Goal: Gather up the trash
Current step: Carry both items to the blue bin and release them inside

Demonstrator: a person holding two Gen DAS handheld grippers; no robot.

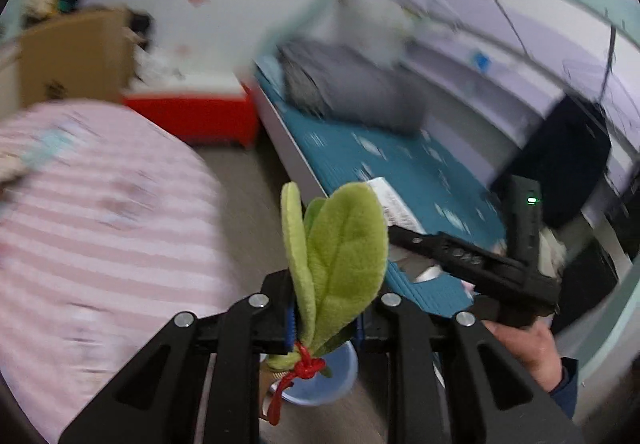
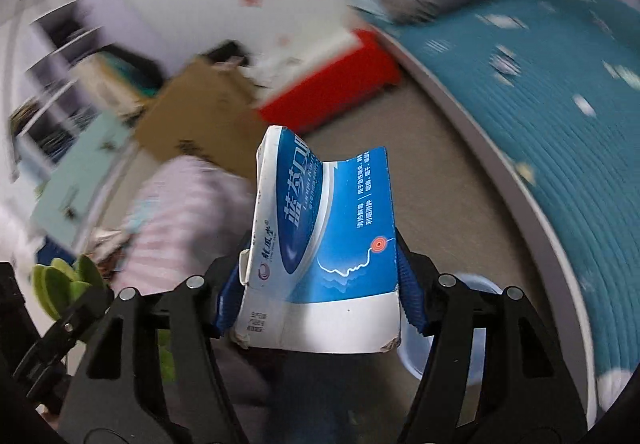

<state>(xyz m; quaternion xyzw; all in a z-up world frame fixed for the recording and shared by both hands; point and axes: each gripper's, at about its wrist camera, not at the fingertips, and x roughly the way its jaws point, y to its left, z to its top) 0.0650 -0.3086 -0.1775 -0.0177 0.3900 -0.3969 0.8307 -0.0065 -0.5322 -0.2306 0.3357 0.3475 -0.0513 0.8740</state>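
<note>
Left gripper (image 1: 326, 318): pinching a green plush leaf sprig (image 1: 340, 244), leaves pointing up.
Right gripper (image 2: 320, 304): clamped across a crushed blue medicine box (image 2: 328, 244), long axis running away from the jaws.
Bin: pale blue plastic basin (image 1: 324, 380) on the floor, directly below both loads; contents hidden.

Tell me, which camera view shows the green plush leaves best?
The left wrist view: the green plush leaves stand large and sharp between the left gripper pads, with a red cord at their base. The right wrist view shows only small blurred tips at its lower left edge.
</note>
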